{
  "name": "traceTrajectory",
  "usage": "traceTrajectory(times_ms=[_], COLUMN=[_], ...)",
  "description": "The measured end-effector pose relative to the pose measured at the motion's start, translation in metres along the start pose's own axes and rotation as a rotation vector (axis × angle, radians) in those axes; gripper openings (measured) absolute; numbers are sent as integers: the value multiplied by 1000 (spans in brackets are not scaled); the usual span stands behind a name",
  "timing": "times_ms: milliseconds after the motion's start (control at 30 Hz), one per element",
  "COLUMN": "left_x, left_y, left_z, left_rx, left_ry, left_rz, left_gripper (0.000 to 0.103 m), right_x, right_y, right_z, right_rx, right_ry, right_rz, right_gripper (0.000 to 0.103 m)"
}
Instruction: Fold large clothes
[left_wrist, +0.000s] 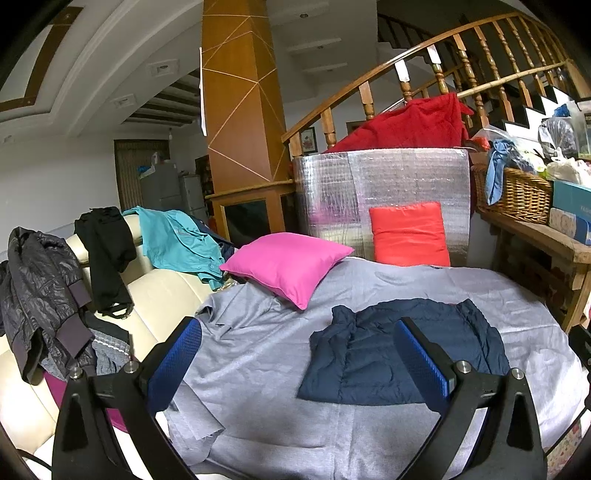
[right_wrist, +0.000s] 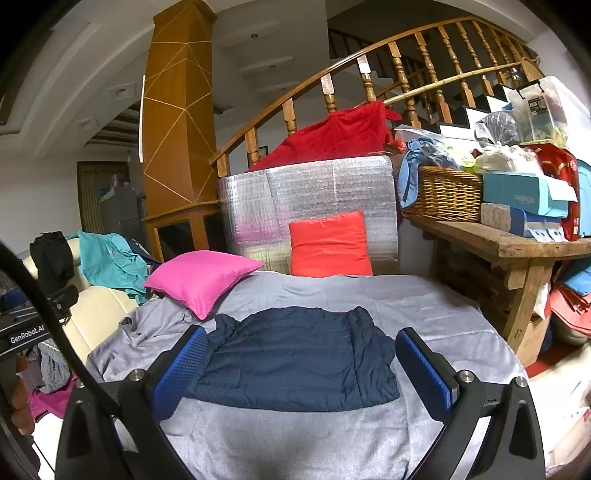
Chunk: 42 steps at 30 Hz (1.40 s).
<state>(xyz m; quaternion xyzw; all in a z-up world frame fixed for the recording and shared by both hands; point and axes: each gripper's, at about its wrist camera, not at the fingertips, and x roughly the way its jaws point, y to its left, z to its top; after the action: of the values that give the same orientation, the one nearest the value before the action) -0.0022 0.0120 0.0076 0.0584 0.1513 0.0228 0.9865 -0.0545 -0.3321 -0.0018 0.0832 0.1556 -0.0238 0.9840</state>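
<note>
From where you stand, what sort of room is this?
Most likely a lived-in home's living area: a wooden staircase railing curves behind, clothes hang over a cream sofa, and a wicker basket sits on a cluttered wooden bench.

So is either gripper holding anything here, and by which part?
Nothing is held. The left gripper and right gripper both have open jaws above the folded navy jacket.

jacket (right_wrist: 295, 358) on sheet (right_wrist: 424, 306) | pillow (right_wrist: 203, 280) behind-left | cushion (right_wrist: 330, 245) behind, probably upright
</note>
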Motion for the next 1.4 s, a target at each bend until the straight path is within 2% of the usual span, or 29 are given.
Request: traceTrajectory(times_ms=[467,600,867,1233,1367,1400], left_x=[-8,-4,12,78,120,136], left_y=[9,9,8,-1,-1,1], left_z=[7,8,9,-1,-11,-16], left_rx=[-35,-36,-29,-49,-98,-119], left_ry=[-18,-17,3,86,132,151], left_rz=[-17,-36,-30,-67,-158,-151], left_gripper=[103,103,103,103,103,103], right_x=[-14,-9,9,77,109,116], right_y=[2,4,15,-3,-27,-36], right_z=[15,16,22,16,11,10], right_rx=[-20,-33,-46,-25,-22,-16], right_ry=[-37,-26,-4,62,94,103], right_rz=[-2,-10,-9,-34,-82,-92], right_gripper=[103,103,103,103,103,103])
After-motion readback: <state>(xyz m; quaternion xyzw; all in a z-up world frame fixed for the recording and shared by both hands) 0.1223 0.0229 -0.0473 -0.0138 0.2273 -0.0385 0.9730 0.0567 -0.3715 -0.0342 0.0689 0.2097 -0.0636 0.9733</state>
